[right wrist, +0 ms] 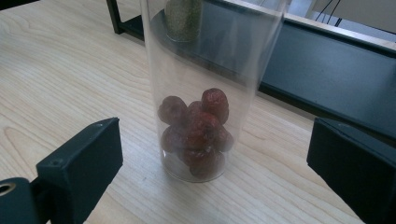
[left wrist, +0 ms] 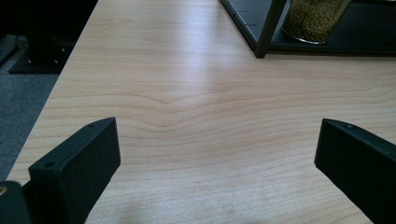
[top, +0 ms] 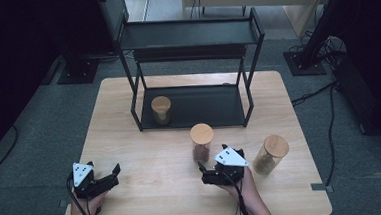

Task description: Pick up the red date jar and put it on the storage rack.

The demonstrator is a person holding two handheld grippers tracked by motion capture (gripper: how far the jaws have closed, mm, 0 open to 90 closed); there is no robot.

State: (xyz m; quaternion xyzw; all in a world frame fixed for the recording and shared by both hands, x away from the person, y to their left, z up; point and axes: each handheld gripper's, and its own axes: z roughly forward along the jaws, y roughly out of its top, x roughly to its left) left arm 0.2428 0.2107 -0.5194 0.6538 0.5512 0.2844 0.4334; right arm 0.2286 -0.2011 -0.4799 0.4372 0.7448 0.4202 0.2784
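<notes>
So far one jar (top: 161,110) of green beans sits on the rack's lower shelf (top: 213,108); two remain on the table (top: 148,190). Left gripper (top: 110,175) idle, jaws spread, empty. Right gripper (right wrist: 212,154) spread around the date jar (right wrist: 205,93), pads not touching. It's clear glass, wooden lid, upright, dark red dates at the bottom. Third jar (top: 270,154) is just right.

rack (top: 189,35): black, two shelves | green-bean jar (top: 161,110): lower shelf, left | grain jar (top: 270,154): table (top: 131,156), right

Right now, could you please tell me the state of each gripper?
Left gripper: open, holding nothing.
Right gripper: open, jar of red fruit between its jaws, not gripped.
</notes>
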